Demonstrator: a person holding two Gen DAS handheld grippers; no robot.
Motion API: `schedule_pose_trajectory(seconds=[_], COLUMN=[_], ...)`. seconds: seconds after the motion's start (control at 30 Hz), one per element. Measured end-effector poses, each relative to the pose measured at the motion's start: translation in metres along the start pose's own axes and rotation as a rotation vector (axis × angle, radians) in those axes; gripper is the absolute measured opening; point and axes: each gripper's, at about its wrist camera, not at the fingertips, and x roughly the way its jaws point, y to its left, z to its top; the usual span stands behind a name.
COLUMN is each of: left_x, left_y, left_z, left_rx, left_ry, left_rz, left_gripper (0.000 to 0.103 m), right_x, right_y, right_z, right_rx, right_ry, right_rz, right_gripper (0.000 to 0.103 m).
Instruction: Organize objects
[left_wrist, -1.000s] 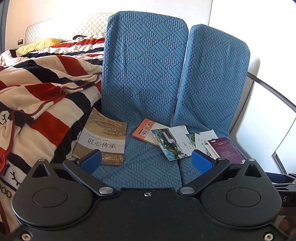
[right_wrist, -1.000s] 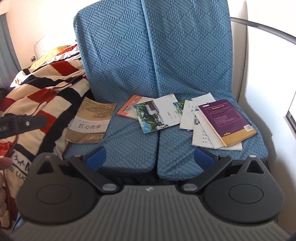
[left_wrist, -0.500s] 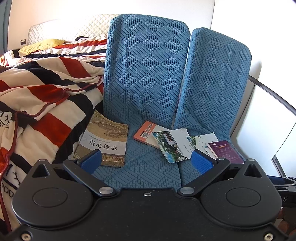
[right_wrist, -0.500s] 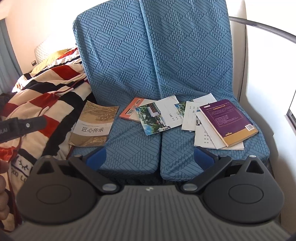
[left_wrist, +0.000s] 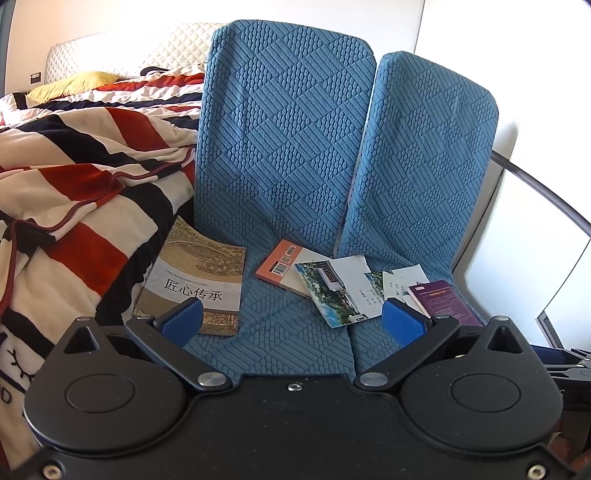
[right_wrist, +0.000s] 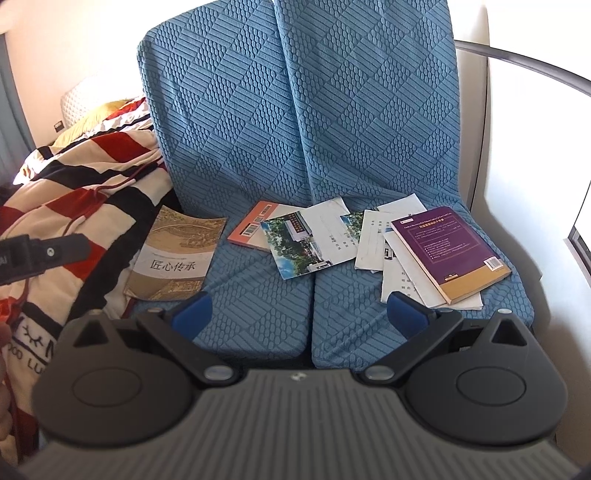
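Books and papers lie scattered on two blue seat cushions (right_wrist: 255, 295). A tan book with Chinese characters (left_wrist: 195, 280) (right_wrist: 175, 254) rests at the left edge. An orange book (left_wrist: 280, 262) (right_wrist: 255, 223) sits under a photo booklet (left_wrist: 336, 291) (right_wrist: 303, 243). White papers (right_wrist: 373, 240) lie under a purple book (right_wrist: 450, 247) (left_wrist: 443, 302) on the right cushion. My left gripper (left_wrist: 291, 321) is open and empty, hovering before the cushions' front. My right gripper (right_wrist: 299, 312) is likewise open and empty, short of the front edge.
A striped red, black and cream blanket (left_wrist: 74, 192) (right_wrist: 74, 192) covers the bed on the left, touching the tan book. Blue backrests (left_wrist: 288, 129) stand behind the cushions. A white wall (right_wrist: 535, 166) and curved dark rail (right_wrist: 517, 62) bound the right side.
Both views have tilted slightly upward, so the books sit a little lower in frame. Nothing on the cushions has moved and both grippers remain open.
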Motion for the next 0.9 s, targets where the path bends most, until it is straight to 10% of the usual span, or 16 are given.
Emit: schedule_pose_trajectory(seconds=[0.9], left_x=[-0.010], left_y=[0.014], left_z=[0.002], left_rx=[-0.018], left_ry=[-0.028], left_rz=[-0.032], left_gripper=[0.103], right_x=[-0.007], right_y=[0.013], right_z=[-0.003], right_rx=[-0.042], right_ry=[-0.020], right_rz=[-0.012], right_gripper=[0.103])
